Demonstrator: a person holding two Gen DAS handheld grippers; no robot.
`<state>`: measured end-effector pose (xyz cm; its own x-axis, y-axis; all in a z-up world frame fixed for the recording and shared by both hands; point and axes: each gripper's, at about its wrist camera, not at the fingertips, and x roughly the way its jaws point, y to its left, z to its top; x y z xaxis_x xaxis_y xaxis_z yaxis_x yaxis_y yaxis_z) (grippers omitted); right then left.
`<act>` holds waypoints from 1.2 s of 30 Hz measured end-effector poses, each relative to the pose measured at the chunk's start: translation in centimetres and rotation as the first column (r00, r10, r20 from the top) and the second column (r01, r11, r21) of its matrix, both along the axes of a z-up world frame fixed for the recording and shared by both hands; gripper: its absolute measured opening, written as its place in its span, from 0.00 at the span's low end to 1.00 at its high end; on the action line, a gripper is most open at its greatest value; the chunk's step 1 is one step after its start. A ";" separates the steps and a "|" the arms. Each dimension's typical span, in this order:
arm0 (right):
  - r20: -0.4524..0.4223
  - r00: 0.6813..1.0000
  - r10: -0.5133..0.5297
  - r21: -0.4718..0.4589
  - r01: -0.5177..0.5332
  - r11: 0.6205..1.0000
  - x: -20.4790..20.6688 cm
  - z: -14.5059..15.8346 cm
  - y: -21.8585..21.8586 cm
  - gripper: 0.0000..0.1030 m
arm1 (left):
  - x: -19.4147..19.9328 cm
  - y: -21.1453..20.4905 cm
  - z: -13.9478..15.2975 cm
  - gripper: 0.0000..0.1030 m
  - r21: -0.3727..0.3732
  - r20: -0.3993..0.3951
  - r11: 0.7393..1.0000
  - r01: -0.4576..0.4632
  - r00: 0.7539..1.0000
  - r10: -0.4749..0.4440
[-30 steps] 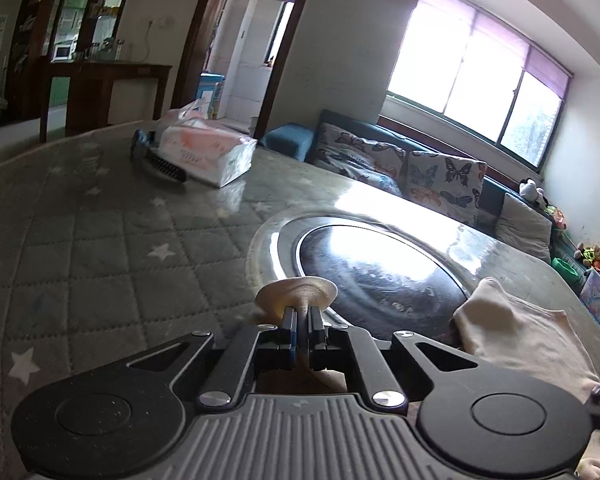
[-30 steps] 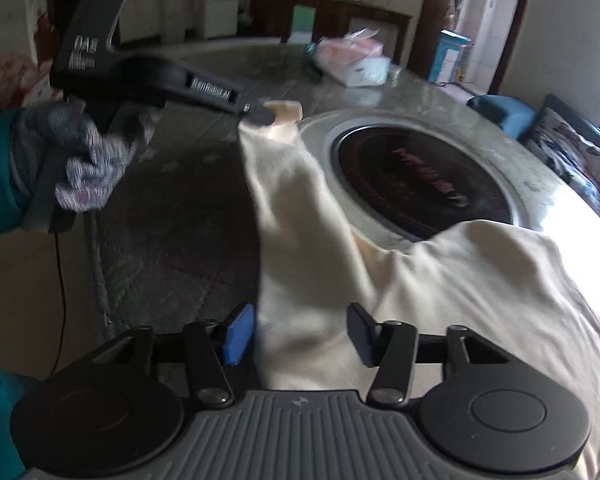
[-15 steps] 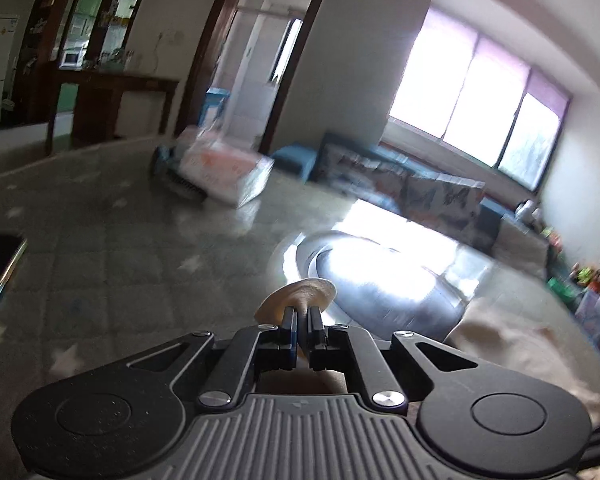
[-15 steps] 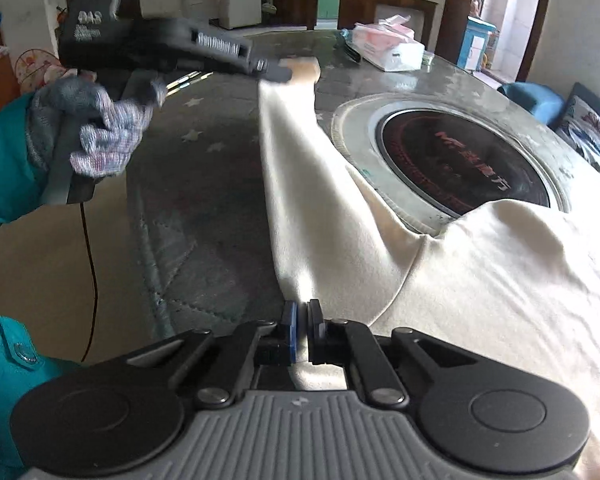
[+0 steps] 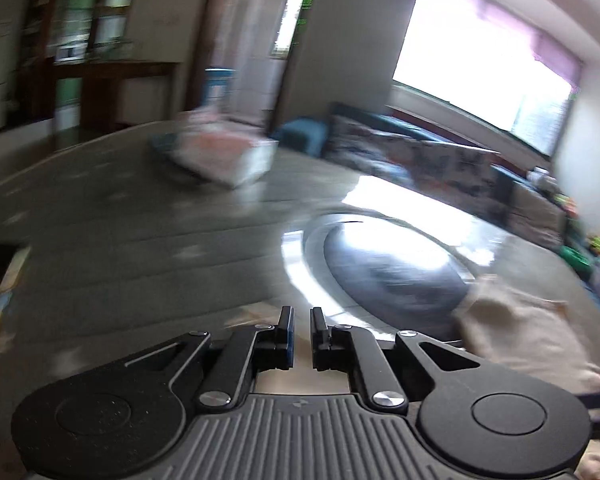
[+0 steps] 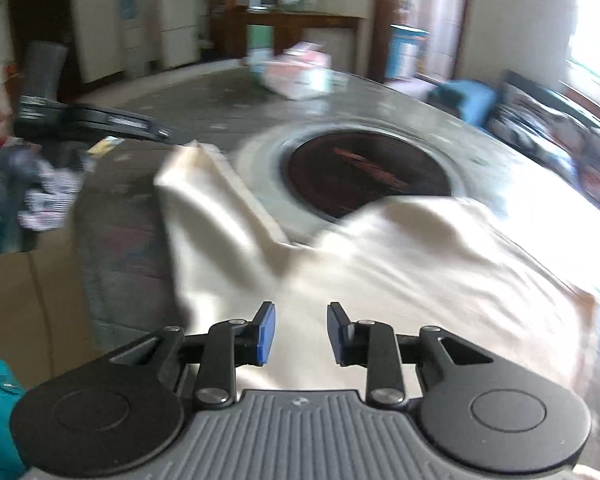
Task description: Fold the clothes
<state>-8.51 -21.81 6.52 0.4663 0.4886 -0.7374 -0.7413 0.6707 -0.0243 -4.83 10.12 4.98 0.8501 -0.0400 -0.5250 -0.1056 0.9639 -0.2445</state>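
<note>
A cream long-sleeved garment [image 6: 420, 264] lies spread over the right of the round table. Its sleeve [image 6: 208, 204] runs out to the left, with the cuff close by the tip of my left gripper [image 6: 162, 133]. In the left wrist view my left gripper [image 5: 302, 316] has a narrow gap between its jaws; they are opening and nothing is between them. The garment [image 5: 520, 344] shows blurred at the right of that view. My right gripper [image 6: 300, 314] hangs just over the garment's body, its jaws opening and apart, pinching no cloth.
A grey quilted cover [image 5: 120, 264] with stars lies on the table, around a dark round inset plate [image 6: 364, 172]. A tissue pack [image 6: 296, 74] sits at the far side. A gloved hand [image 6: 44, 196] holds the left gripper. A sofa and a window are at the right.
My left gripper has let go of the sleeve cuff it held up. My right gripper shut on the sleeve's edge, then opened again. The sleeve now rests on the table.
</note>
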 end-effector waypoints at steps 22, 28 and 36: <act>-0.045 0.960 -0.276 0.010 0.277 0.961 4.0 -3.2 -11.1 0.43 | 14.5 -16.1 -3.7 0.14 0.142 -0.140 0.908 0.395 0.916 -0.376; -0.040 0.963 -0.267 0.016 0.267 0.963 4.1 -3.2 -11.1 0.44 | 11.4 -17.7 -1.5 0.04 0.228 -0.002 0.892 0.390 0.917 -0.400; -0.038 0.962 -0.269 0.017 0.269 0.963 4.1 -3.2 -10.9 0.45 | 7.9 -22.9 -2.4 0.09 0.269 -0.052 0.722 0.637 0.758 -0.650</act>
<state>-4.43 -32.68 3.32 0.5570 0.3651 -0.7459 -0.5336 0.8456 0.0155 3.03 -12.73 2.61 0.6912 -0.4572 -0.5596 0.5680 0.8225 0.0296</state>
